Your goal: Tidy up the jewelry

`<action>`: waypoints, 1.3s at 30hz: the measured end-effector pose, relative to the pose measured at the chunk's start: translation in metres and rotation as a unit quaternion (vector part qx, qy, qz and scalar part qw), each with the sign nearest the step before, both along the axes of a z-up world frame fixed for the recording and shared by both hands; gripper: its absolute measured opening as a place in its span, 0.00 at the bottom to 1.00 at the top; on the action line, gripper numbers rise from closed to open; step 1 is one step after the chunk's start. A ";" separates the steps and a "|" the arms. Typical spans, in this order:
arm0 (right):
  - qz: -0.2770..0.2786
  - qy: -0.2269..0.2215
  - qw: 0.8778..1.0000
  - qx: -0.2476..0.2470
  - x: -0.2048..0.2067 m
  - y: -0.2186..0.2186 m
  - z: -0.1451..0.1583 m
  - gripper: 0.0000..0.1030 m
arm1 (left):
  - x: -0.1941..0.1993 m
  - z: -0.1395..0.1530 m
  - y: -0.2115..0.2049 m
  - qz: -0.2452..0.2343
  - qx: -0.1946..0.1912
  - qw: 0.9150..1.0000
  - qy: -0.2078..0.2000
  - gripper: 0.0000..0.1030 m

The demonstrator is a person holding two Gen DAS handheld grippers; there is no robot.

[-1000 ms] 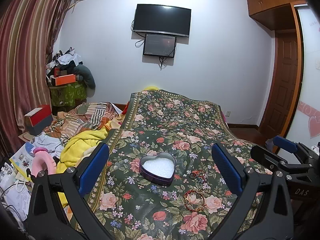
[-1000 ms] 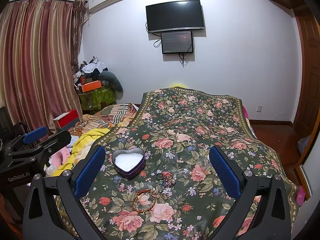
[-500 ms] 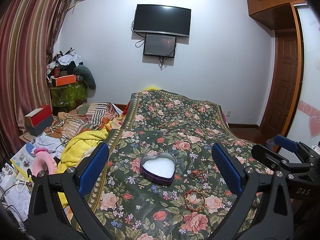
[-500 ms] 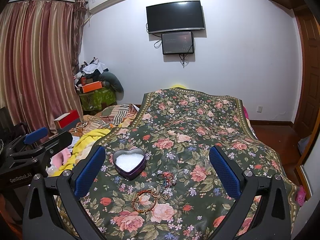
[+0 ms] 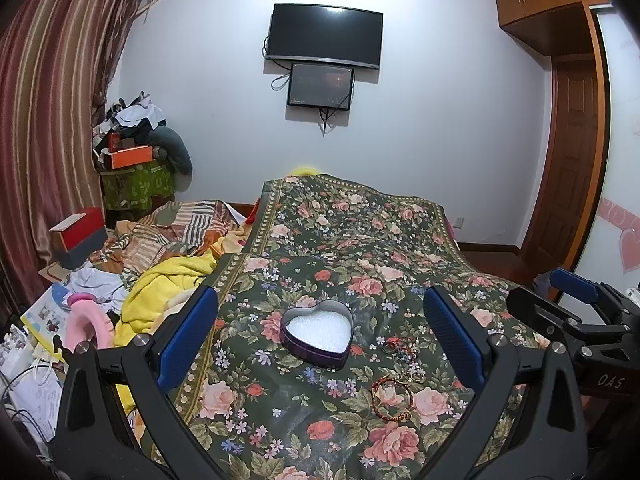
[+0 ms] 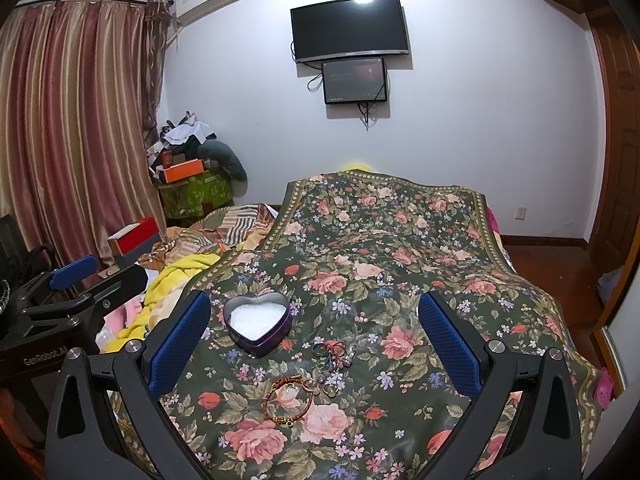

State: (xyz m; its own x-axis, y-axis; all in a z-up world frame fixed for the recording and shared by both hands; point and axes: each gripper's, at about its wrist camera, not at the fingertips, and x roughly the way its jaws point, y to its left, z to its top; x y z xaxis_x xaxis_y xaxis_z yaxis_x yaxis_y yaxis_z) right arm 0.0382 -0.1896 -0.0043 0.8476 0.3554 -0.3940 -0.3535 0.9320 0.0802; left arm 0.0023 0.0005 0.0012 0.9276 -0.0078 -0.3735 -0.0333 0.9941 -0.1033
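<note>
A purple heart-shaped tin (image 5: 317, 334) with a white lining lies open on the floral bedspread (image 5: 352, 240); it also shows in the right wrist view (image 6: 258, 326). To its right lie several small rings and beads (image 5: 400, 348) (image 6: 334, 354) and a red-and-gold braided bracelet (image 5: 390, 394) (image 6: 287, 400). My left gripper (image 5: 320, 340) is open and empty, held above the bed with the tin between its fingers in view. My right gripper (image 6: 314, 340) is open and empty, hovering over the jewelry.
A heap of yellow and striped blankets (image 5: 168, 264) and clutter lies left of the bed. A red box (image 5: 78, 236) and an orange box (image 5: 132, 157) stand by the curtain. A TV (image 5: 325, 36) hangs on the far wall. A wooden door (image 5: 568, 152) is at the right.
</note>
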 end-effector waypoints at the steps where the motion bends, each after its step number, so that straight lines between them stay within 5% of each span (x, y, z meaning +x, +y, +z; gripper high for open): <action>1: -0.001 0.003 1.000 0.000 0.001 -0.001 -0.002 1.00 | 0.003 -0.003 -0.002 0.000 0.001 1.000 0.003 1.00; 11: -0.033 0.055 0.998 -0.028 0.022 -0.016 -0.029 1.00 | 0.040 -0.035 -0.009 -0.002 0.012 0.996 0.090 1.00; 24: -0.047 0.155 0.986 -0.050 0.042 -0.046 -0.078 1.00 | 0.076 -0.103 -0.039 -0.068 0.043 0.976 0.203 0.98; 39: -0.029 0.198 0.979 -0.040 0.056 -0.053 -0.102 1.00 | 0.107 -0.155 -0.075 -0.128 0.079 0.949 0.276 0.33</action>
State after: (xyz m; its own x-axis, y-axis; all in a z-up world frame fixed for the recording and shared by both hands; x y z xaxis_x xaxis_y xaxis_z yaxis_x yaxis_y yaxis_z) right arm 0.0943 -0.2425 -0.1062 0.6412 0.2654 -0.7200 -0.2551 0.9586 0.1262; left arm 0.1094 -0.0747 -0.1536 0.5651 -0.1101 -0.8176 0.2055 0.9786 0.0103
